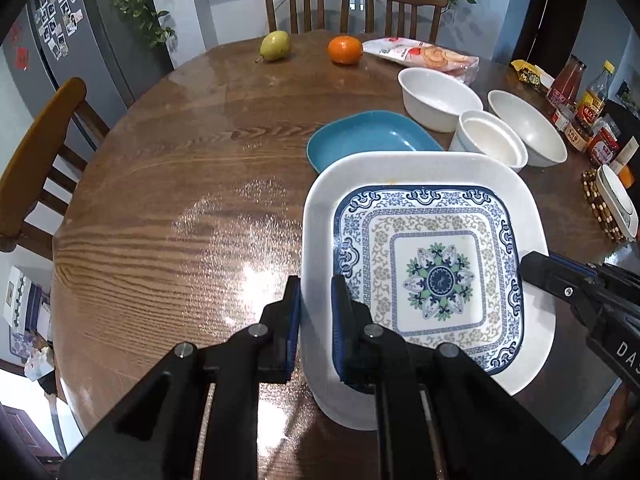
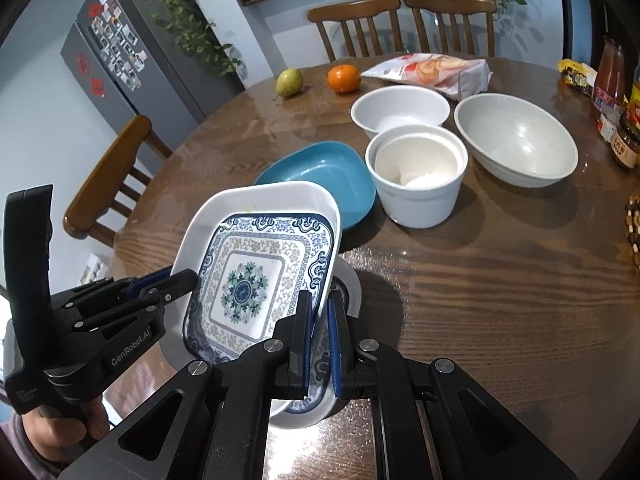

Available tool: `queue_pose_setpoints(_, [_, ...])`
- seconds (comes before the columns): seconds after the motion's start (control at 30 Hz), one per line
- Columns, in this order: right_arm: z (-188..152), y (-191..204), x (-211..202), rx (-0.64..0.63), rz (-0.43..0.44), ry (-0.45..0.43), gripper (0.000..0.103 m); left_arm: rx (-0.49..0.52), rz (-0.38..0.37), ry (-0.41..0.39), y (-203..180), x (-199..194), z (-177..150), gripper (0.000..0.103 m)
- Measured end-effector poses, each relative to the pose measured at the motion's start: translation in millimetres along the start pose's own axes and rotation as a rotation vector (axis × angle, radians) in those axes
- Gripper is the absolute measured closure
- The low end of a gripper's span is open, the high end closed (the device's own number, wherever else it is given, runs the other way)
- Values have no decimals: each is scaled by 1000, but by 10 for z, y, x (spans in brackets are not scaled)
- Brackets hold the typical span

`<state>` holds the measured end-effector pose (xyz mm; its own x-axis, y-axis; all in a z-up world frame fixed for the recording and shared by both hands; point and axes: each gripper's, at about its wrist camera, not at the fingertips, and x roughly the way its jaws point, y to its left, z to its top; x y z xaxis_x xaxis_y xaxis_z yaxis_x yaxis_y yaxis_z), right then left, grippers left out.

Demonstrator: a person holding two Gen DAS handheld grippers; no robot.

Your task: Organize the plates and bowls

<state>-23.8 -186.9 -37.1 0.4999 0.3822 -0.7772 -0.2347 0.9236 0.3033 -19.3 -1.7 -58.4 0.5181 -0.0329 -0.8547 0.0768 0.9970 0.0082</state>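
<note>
Both claws grip the same patterned plate (image 1: 436, 276), a square white dish with a blue border and a floral centre. The left claw (image 1: 316, 308) is clenched on its left rim and the right claw (image 2: 320, 312) is clenched on the opposite rim. In the right wrist view the plate is tilted and held above another white dish (image 2: 348, 284) that lies near the front edge of the surface (image 1: 160, 184). Just behind it lies a blue plate (image 1: 372, 136). Further back, toward the right edge, stand a white bowl (image 1: 436, 98), a smaller pair of nested bowls (image 1: 490, 138) and a wide bowl (image 1: 528, 132). Near the far edge lie a pear (image 1: 275, 46), an orange (image 1: 345, 50) and a snack packet (image 1: 424, 56)
</note>
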Motion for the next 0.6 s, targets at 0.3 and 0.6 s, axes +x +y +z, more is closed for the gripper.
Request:
queue_pose_setpoints(0.3, [-83,-14,124,-2,0,49,94,-11,1,46,10,121,-103,92])
queue_pose_setpoints(0.6, [-135,-63,259,3,-9,96,94,3,6,83,1,244,-147,92])
